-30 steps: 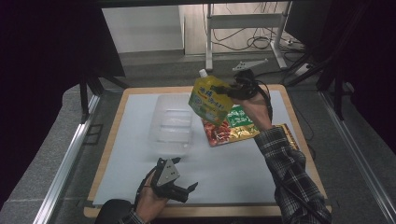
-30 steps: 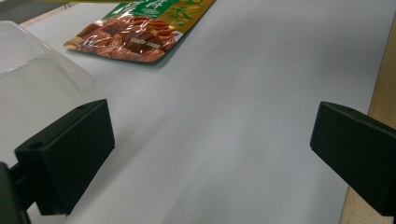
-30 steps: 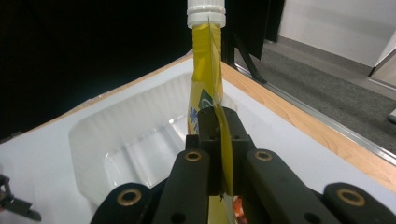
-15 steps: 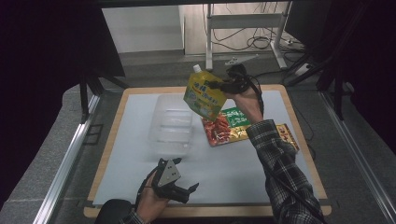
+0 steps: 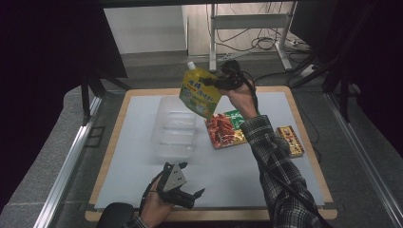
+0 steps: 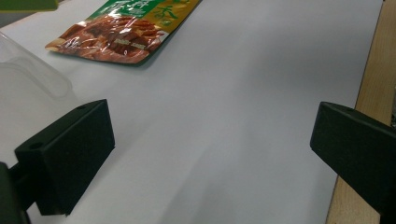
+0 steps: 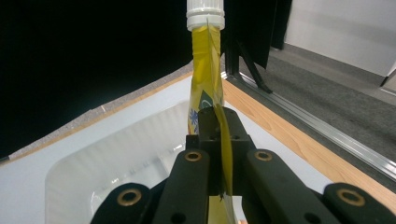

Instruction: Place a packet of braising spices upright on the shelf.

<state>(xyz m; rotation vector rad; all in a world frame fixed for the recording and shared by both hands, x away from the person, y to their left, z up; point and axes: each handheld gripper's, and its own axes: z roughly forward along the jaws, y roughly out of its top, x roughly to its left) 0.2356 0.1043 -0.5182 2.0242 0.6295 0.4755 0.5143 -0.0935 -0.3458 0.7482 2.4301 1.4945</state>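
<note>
The right tongs (image 5: 219, 81) are clamped on the side seam of the yellow spouted pouch (image 5: 199, 91), which hangs in the air above the far middle of the surface (image 5: 133, 180), over the clear plastic tray (image 5: 173, 128). It looks soft and floppy, probably weighted by liquid, though its fill cannot be read, so the flat seam or the stiff neck under the white cap (image 7: 205, 13) gives the surest hold. The left tongs (image 5: 183, 190) rest gaping and empty near the surface's near edge.

Lab-like recording room: black curtains (image 5: 47, 71), aluminium rail frame (image 5: 66, 166), loose floor cables (image 5: 266, 42), bare worktable (image 5: 142, 118).
</note>
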